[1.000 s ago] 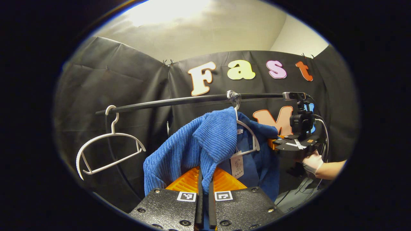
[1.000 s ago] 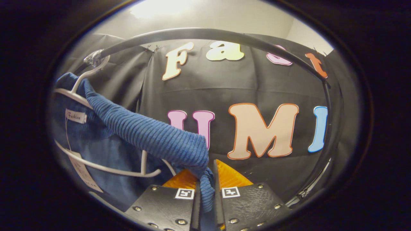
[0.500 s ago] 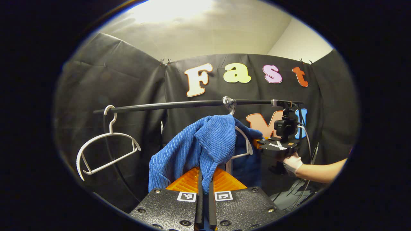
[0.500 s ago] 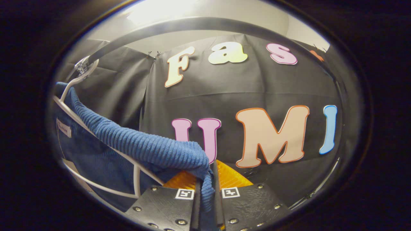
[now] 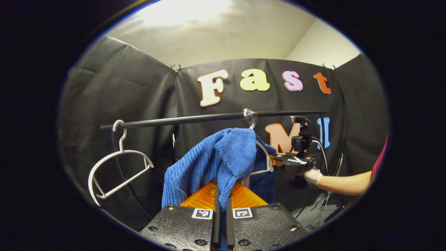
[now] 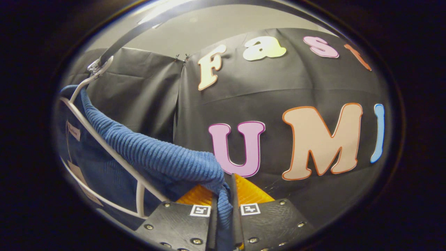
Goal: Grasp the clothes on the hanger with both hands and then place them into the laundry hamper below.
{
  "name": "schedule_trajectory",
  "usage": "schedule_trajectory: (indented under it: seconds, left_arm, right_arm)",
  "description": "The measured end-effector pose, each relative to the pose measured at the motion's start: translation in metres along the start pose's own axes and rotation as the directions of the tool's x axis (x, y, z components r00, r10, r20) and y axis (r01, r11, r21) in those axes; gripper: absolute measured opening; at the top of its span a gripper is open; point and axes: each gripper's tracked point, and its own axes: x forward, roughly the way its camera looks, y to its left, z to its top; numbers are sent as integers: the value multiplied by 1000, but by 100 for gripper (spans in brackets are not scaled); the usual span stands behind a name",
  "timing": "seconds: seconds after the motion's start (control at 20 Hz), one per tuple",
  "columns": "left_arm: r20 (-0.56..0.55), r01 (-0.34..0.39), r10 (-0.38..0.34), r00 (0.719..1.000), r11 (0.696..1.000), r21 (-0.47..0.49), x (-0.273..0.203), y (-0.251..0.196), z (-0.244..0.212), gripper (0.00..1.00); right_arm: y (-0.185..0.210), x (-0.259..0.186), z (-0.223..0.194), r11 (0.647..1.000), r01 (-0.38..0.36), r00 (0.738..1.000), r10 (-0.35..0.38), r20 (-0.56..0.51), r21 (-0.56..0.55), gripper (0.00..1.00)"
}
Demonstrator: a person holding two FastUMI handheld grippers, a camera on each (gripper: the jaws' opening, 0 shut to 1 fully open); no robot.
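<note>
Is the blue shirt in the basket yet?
Not yet. Done: the left hand-held gripper and right hand-held gripper both pinch the blue shirt. In hand: it is partly off its white hanger. Left: freeing it and lowering it into the hamper.

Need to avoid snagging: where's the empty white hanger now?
In the left gripper view, the empty hanger hangs at the rail's left end, left of the blue garment.
</note>
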Motion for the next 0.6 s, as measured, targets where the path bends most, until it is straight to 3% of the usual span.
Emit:
schedule_trajectory:
  seconds: [0.2,0.45,0.5,0.6]
  left_arm:
    - [-22,7,-7,1000,1000,-8,1,-7,-6,8]
    - [-40,20,-22,999,999,-40,0,-19,-14,16]
    - [-24,29,-30,999,999,-34,2,-24,-9,24]
    - [5,35,-35,999,999,2,2,-30,-1,24]
  right_arm:
    - [-2,-6,0,1000,7,1000,-7,-6,-12,17]
    - [-14,-19,-3,999,22,999,-22,-24,-26,17]
    - [-18,-22,-3,999,29,999,-30,-26,-37,17]
    - [-22,-27,2,998,42,999,-43,-21,-36,17]
